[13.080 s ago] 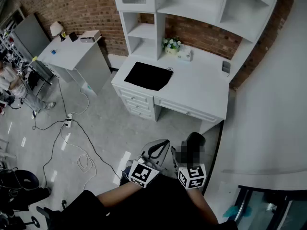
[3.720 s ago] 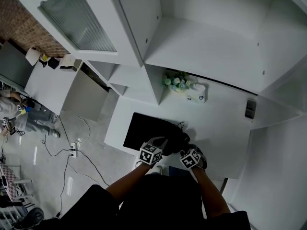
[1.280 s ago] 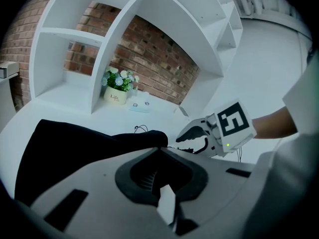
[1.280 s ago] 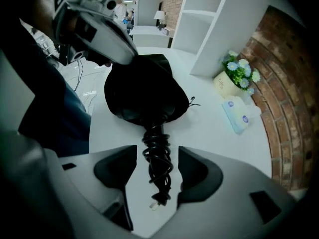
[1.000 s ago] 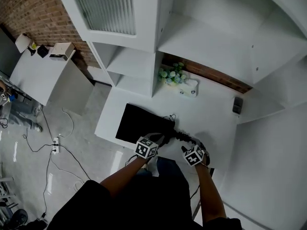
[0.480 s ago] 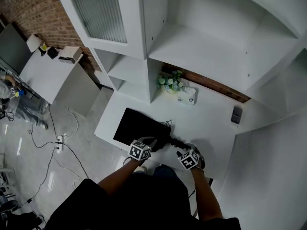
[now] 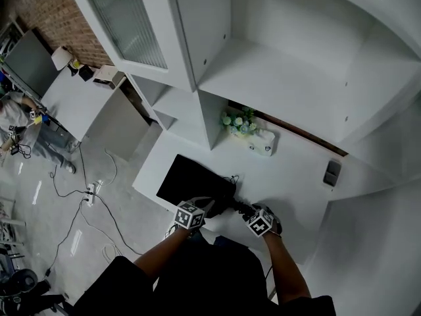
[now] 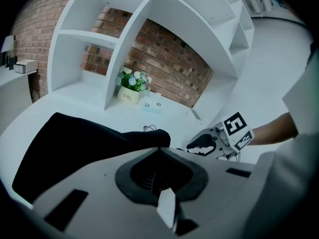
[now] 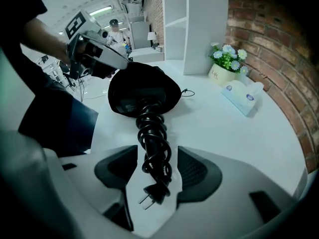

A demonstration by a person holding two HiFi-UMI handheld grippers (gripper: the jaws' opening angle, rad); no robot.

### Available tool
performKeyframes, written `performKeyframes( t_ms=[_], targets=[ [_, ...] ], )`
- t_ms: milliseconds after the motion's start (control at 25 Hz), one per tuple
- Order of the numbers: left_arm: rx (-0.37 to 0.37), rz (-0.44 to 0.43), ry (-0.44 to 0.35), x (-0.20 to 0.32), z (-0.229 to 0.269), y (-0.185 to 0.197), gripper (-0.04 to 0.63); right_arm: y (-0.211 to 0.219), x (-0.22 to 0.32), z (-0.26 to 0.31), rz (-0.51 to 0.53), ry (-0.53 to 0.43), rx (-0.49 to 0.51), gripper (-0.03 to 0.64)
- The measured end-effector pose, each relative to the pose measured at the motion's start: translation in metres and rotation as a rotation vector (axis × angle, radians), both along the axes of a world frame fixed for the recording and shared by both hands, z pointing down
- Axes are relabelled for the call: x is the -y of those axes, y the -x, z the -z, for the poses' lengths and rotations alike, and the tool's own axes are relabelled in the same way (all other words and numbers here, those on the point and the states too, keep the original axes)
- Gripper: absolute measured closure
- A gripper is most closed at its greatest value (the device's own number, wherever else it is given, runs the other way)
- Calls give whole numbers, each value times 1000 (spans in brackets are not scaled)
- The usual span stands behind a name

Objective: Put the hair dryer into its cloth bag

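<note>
A black cloth bag [image 7: 191,180] lies flat on the white desk [image 7: 296,183]. My left gripper [image 7: 202,207] is shut on the edge of the bag's mouth [image 8: 149,137] and lifts it. The hair dryer [image 9: 132,103] has its head inside the raised mouth of the bag [image 9: 144,83]. Its handle, wrapped in coiled black cord [image 9: 153,143], sticks out toward me, with the plug [image 9: 152,195] at the near end. My right gripper [image 9: 157,156] points steeply down, jaws apart on either side of the corded handle, a gap showing beside the cord.
A small flower pot [image 7: 237,120] and a tissue box [image 7: 262,143] stand at the back of the desk under white shelves [image 7: 276,64]. A small grey object [image 7: 332,172] lies far right. Cables [image 7: 99,196] trail on the floor to the left.
My right gripper has sunk toward the desk and come nearer the bag, so less corded handle shows between the two. The left gripper keeps hold of the bag's edge.
</note>
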State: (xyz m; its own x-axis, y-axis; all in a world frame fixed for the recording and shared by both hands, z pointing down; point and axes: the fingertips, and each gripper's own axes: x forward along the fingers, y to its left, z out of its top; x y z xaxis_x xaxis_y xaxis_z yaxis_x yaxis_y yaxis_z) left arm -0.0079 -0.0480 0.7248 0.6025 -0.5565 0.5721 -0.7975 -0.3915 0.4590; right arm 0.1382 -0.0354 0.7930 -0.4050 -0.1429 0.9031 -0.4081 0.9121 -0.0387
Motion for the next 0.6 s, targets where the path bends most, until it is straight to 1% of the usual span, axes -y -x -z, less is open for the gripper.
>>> performKeyframes(
  t_ms=[160,240,280,440,600],
  targets=[
    [-3,-3,-13,5,0,-5,571,-2,-3,-11,30,44,-20,354],
    [-10,-4,-23,6,1,-5,572,-2,-4,-15,41,38,-42,386],
    [-13,-6,-26,7,3,-5,572,-2,-3,-16,39,37,-46,407],
    [-15,-16,-33,7,5,-4,572,-3,-1,-15,26,62,-40,413],
    [-10,-44,-30,3,3,-4,571,1,4,-6,-15,39,-26,428]
  ],
)
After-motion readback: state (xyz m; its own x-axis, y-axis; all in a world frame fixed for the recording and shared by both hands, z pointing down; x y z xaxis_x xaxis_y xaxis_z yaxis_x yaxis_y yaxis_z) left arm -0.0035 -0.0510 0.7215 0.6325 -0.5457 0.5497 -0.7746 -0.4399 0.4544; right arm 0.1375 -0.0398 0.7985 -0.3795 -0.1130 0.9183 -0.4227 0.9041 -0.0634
